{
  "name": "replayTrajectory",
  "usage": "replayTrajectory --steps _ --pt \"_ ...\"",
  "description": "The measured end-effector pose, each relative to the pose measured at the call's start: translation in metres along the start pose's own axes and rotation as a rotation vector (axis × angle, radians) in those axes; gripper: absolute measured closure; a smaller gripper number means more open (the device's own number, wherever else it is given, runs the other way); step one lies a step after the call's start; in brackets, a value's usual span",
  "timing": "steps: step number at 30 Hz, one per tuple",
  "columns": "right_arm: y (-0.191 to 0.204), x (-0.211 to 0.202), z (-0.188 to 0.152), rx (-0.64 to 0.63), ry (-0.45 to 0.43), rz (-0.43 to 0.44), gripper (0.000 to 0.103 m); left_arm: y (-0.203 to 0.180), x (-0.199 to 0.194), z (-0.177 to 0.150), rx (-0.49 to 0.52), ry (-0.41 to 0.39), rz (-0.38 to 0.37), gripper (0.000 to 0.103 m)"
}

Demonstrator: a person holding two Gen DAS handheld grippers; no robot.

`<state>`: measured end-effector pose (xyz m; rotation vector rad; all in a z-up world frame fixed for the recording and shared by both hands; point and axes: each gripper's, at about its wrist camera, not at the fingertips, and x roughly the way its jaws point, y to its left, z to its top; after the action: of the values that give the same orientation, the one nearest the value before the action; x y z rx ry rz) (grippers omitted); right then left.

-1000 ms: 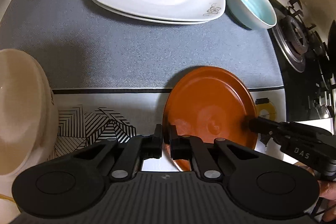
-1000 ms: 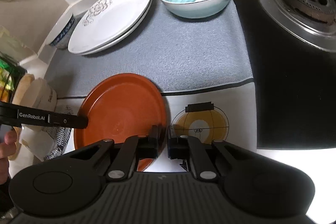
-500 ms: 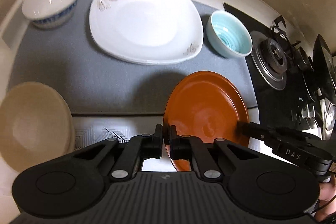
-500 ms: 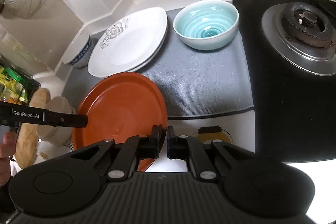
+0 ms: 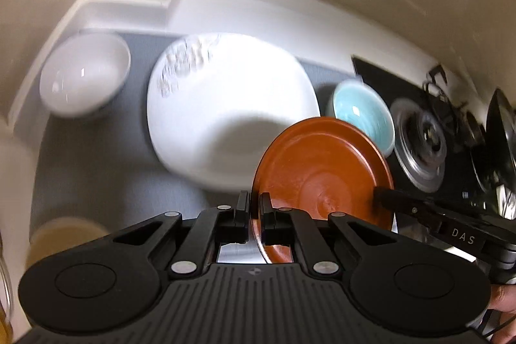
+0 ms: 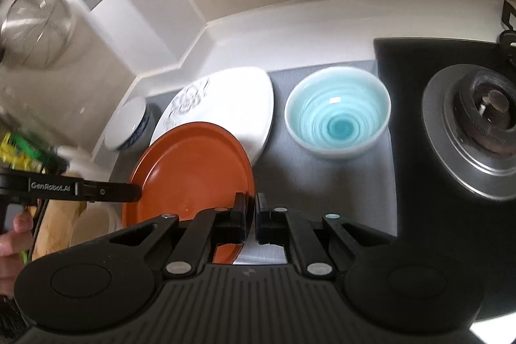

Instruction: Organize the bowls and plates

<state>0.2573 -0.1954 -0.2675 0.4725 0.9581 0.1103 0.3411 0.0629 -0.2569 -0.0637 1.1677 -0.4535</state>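
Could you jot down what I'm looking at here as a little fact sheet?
Setting: kitchen counter with grey mat, beside a gas burner
Held item: orange plate, raised above the counter
Left gripper: shut on the plate's rim
Right gripper: shut on the opposite rim
On the mat: white plates, turquoise bowl, blue-patterned white bowl

A white counter (image 6: 290, 31) carries a grey mat (image 5: 106, 170); on the mat, far left, a white bowl (image 5: 84, 73); right of it the stacked white plates (image 5: 232, 105); further right a light blue bowl (image 6: 338, 110); a black gas hob (image 6: 429, 131) adjoins the mat's right edge.
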Motion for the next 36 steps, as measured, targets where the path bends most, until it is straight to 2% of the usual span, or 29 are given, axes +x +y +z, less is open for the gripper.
replayTrajectory --steps 6,9,13,18,20,24,27,32,33,34,36 --pt "0.005 0.043 0.045 0.019 0.007 -0.002 0.099 0.019 0.019 0.037 -0.046 -0.01 0.051 0.097" --pt "0.01 0.064 0.059 0.005 0.017 -0.019 0.099 0.024 0.032 0.052 -0.029 -0.024 0.089 0.097" --pt "0.017 0.092 0.071 -0.052 0.008 -0.092 0.099 0.031 0.05 0.066 -0.023 -0.016 0.107 0.097" --pt "0.02 0.125 0.078 -0.084 0.019 -0.146 0.099 0.029 0.081 0.076 0.023 0.003 0.203 0.097" --pt "0.024 0.135 0.079 -0.121 0.026 -0.17 0.099 0.034 0.092 0.08 0.003 0.026 0.212 0.097" --pt "0.025 0.147 0.079 -0.144 0.034 -0.178 0.099 0.042 0.098 0.081 -0.019 0.026 0.214 0.097" --pt "0.033 0.154 0.077 -0.207 0.032 -0.188 0.098 0.048 0.101 0.08 -0.036 0.027 0.218 0.097" --pt "0.041 0.158 0.078 -0.241 0.046 -0.208 0.096 0.046 0.098 0.079 -0.009 0.017 0.244 0.096" --pt "0.041 0.155 0.078 -0.223 0.044 -0.199 0.087 0.046 0.096 0.078 -0.005 0.02 0.244 0.096" --pt "0.04 0.15 0.079 -0.203 0.027 -0.181 0.069 0.047 0.09 0.076 -0.007 0.018 0.248 0.096" --pt "0.039 0.136 0.081 -0.176 -0.017 -0.157 0.062 0.054 0.067 0.069 -0.015 -0.038 0.238 0.095"
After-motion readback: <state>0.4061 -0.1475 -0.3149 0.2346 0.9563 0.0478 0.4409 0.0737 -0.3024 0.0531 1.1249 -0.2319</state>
